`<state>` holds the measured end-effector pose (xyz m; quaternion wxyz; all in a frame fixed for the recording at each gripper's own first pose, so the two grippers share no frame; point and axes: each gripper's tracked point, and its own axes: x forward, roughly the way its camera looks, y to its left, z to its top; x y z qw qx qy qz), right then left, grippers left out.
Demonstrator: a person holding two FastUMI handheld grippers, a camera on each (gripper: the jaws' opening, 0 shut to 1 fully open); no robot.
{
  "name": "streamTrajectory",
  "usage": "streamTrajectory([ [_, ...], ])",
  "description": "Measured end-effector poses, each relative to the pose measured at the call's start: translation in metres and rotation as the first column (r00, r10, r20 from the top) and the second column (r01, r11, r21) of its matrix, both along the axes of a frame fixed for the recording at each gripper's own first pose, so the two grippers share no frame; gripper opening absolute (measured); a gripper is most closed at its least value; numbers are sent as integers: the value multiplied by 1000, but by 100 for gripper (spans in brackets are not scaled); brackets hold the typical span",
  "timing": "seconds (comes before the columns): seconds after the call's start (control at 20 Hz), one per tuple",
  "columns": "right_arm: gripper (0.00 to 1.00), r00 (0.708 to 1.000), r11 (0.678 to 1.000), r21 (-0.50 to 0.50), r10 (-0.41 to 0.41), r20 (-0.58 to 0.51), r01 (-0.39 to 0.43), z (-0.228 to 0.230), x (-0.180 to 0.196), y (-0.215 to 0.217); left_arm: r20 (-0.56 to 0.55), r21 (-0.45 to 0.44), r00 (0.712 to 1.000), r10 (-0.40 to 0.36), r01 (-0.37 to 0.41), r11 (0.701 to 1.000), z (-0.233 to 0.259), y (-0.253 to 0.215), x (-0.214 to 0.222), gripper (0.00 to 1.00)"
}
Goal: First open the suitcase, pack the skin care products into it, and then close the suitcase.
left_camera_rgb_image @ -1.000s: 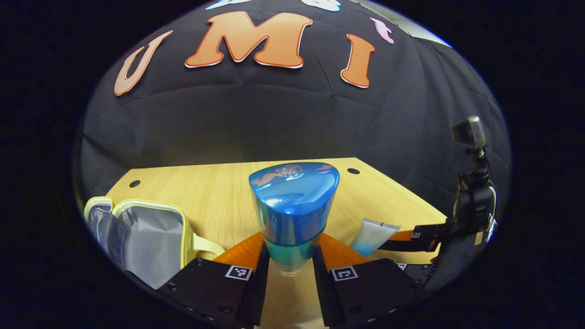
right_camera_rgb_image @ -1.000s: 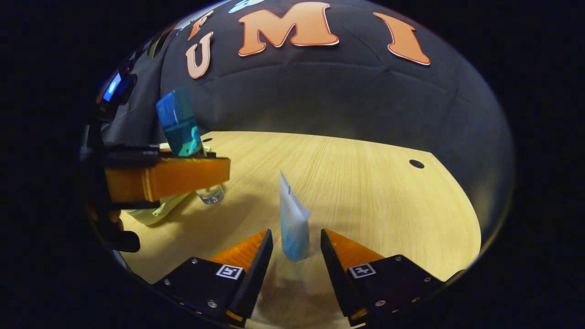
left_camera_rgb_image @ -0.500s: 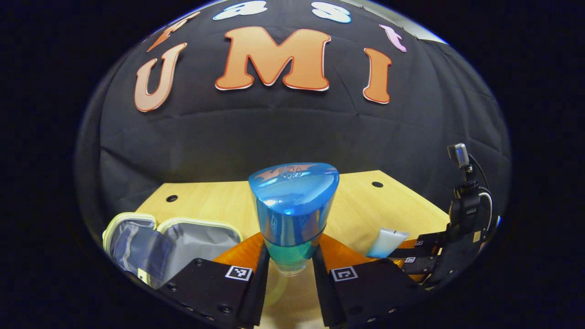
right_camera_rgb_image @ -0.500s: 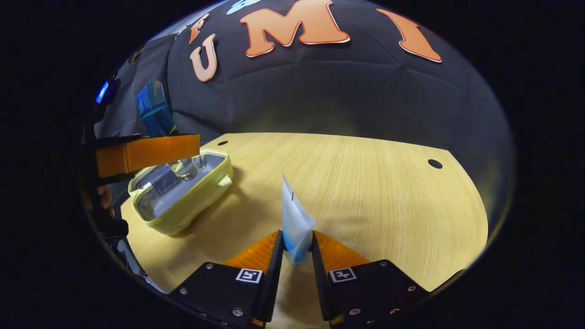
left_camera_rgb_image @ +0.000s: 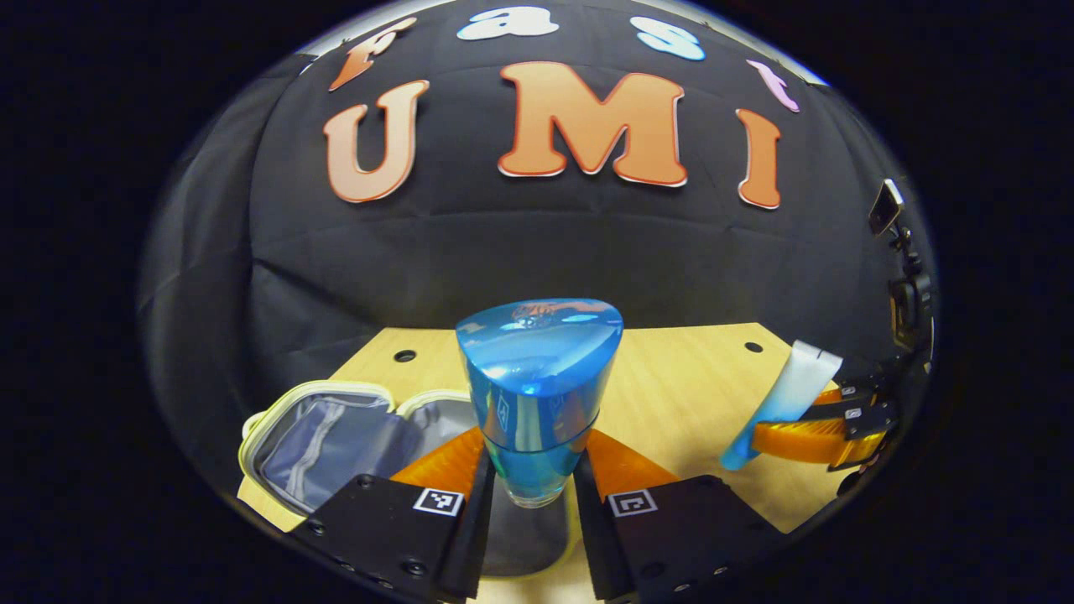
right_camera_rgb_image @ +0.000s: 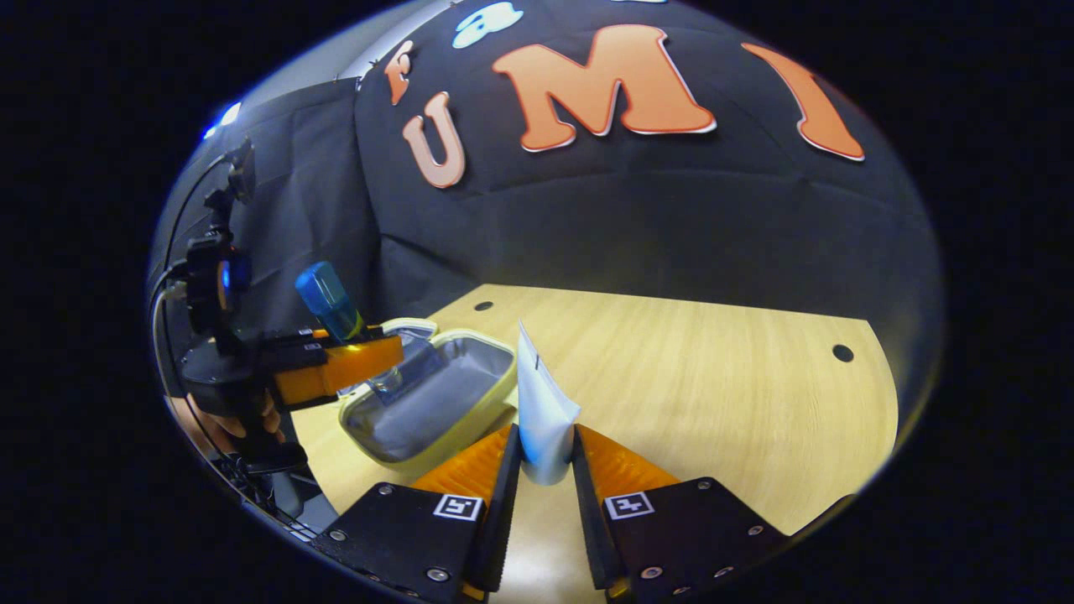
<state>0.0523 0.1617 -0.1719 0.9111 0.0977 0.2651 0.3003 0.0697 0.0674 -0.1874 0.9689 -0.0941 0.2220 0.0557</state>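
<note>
In the left gripper view, the left gripper (left_camera_rgb_image: 532,482) is gripping a blue bottle (left_camera_rgb_image: 537,390), its two fingers pressing on the paler lower part while the glossy blue cap is pointing up toward the booth wall. Beneath and to the left of it the suitcase (left_camera_rgb_image: 327,432), a small case with a pale yellow rim and grey lining, is lying open on the wooden table (left_camera_rgb_image: 671,394), and the bottle's clear base is hanging over the case's nearer half; whether it is touching the lining is hard to tell from this angle. At the far right of that view the right gripper (left_camera_rgb_image: 793,432) is carrying a white-and-blue tube (left_camera_rgb_image: 784,394) tilted above the table. In the right gripper view, the right gripper (right_camera_rgb_image: 544,478) is clamping the tube (right_camera_rgb_image: 544,415) between both fingers, with the crimped flat end standing upward. To the left there, the left gripper (right_camera_rgb_image: 357,369) is holding the bottle (right_camera_rgb_image: 331,304) over the open suitcase (right_camera_rgb_image: 436,407), and a hand (right_camera_rgb_image: 226,424) is wrapping the handle below it.
</note>
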Motion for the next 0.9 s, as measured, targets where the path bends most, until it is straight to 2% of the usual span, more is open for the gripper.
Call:
streamTrajectory([
  [0.15, 39, 1000, 1000, 17, 13, 14, -13, 17, 0, 29, -34, 5, 999, 3, -3, 1000, -18, 36, -10, 48],
  [0.5, 39, 1000, 1000, 15, -17, -20, 17, 28, -4, 92, -162, -35, 982, -101, 97, 995, -75, 83, -10, 48],
  [0.65, 39, 998, 999, 21, -34, -52, 35, 26, -3, 112, -255, -63, 953, -167, 156, 986, -108, 86, -8, 48],
  [0.9, 39, 992, 998, 11, -59, -110, 60, 12, -5, 137, -404, -154, 877, -262, 217, 964, -156, 76, -2, 48],
])
